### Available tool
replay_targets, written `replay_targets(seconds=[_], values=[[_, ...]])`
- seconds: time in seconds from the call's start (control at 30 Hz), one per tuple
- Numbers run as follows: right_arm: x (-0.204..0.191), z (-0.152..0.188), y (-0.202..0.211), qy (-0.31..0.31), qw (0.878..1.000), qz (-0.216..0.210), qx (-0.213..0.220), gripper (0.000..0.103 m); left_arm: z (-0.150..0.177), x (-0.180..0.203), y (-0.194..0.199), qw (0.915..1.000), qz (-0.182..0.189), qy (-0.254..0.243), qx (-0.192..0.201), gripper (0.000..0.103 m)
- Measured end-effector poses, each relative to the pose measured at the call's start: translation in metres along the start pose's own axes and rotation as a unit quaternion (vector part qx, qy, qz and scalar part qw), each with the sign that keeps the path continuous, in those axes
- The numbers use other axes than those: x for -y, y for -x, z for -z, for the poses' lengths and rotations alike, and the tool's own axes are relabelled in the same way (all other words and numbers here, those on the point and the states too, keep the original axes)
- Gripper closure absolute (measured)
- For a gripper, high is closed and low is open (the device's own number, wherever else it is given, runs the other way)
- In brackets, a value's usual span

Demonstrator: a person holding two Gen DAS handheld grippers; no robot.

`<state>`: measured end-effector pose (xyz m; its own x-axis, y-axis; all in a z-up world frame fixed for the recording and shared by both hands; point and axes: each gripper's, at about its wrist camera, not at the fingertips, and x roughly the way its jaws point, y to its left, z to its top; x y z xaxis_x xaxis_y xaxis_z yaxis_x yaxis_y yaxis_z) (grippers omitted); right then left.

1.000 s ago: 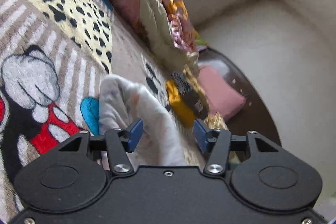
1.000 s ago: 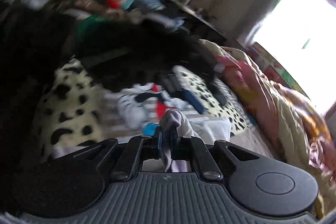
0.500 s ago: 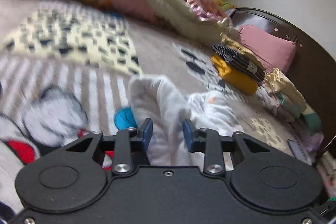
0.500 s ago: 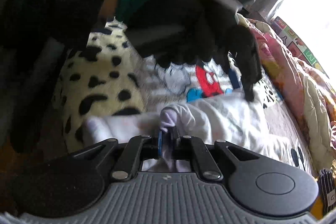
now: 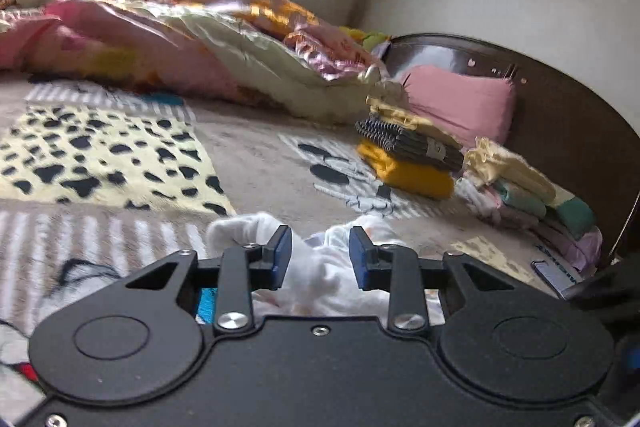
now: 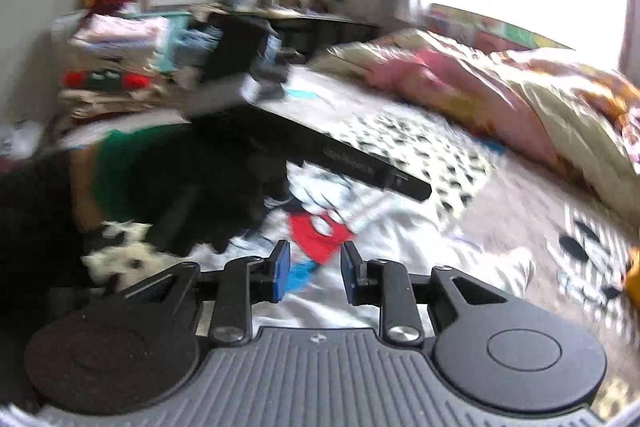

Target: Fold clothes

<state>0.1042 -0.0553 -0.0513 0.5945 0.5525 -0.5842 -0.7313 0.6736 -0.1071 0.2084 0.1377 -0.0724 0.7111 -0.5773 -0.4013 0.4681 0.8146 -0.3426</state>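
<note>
A white garment (image 5: 320,271) lies crumpled on the cartoon-print bedspread (image 5: 260,167). My left gripper (image 5: 319,257) is low over it, open, and a bunch of the cloth sits in the gap between its blue pads (image 5: 280,255) without being pinched. My right gripper (image 6: 315,269) is also open and holds nothing. In the right wrist view the white garment (image 6: 420,239) is spread on the bed just beyond the fingers. The left hand-held gripper (image 6: 352,159) shows there as a blurred black bar, held by a dark-sleeved arm (image 6: 180,187).
Folded clothes stand in a yellow and dark striped stack (image 5: 408,155) and a pastel stack (image 5: 520,191) by the dark headboard (image 5: 568,131). A pink pillow (image 5: 460,103) and a bunched quilt (image 5: 192,39) lie along the far side. Cluttered shelves of linen (image 6: 120,39) stand beyond the bed.
My right gripper has let go of the white garment and opened; the cloth now lies on the bed. My left gripper narrowed, then widened again, and dropped lower over the cloth.
</note>
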Motion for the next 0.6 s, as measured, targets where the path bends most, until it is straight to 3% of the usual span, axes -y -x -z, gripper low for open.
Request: replay_targets(seconds=[0.03,0.07,0.17,0.23,0.33,0.4,0.47,0.57,0.6], values=[[0.005,0.001,-0.006,-0.01,1.0,0.005,-0.006,0.069,0.006,-0.002,-0.014,0.9992,-0.023,-0.01,-0.032,0.073],[0.008,0.015,-0.021,-0.002,0.999,0.015,-0.039,0.069,0.012,-0.002,-0.027,0.9966,-0.041,-0.03,-0.065,0.072],[0.018,0.042,-0.024,-0.029,0.999,0.003,-0.029,0.069,0.012,-0.005,-0.032,0.9962,-0.036,-0.032,-0.073,0.071],[0.013,0.032,-0.014,-0.018,0.999,0.006,-0.04,0.069,0.001,0.002,-0.021,0.9953,-0.042,-0.056,-0.066,0.071],[0.006,0.021,0.005,-0.011,1.0,0.001,-0.009,0.07,-0.007,0.006,-0.001,0.997,-0.031,-0.065,-0.028,0.072],[0.008,0.017,0.013,-0.005,0.999,0.033,0.017,0.07,-0.009,0.008,0.003,0.997,-0.019,-0.074,0.007,0.072],[0.017,0.018,0.006,-0.007,0.998,0.062,0.033,0.066,-0.005,0.011,-0.004,0.9967,0.003,-0.079,0.017,0.072],[0.034,0.031,-0.025,-0.028,0.998,0.051,-0.017,0.063,0.013,0.011,-0.039,0.9911,-0.037,-0.105,-0.073,0.072],[0.036,0.039,-0.034,-0.029,0.998,0.044,-0.032,0.063,0.016,0.006,-0.042,0.9922,-0.033,-0.093,-0.076,0.072]])
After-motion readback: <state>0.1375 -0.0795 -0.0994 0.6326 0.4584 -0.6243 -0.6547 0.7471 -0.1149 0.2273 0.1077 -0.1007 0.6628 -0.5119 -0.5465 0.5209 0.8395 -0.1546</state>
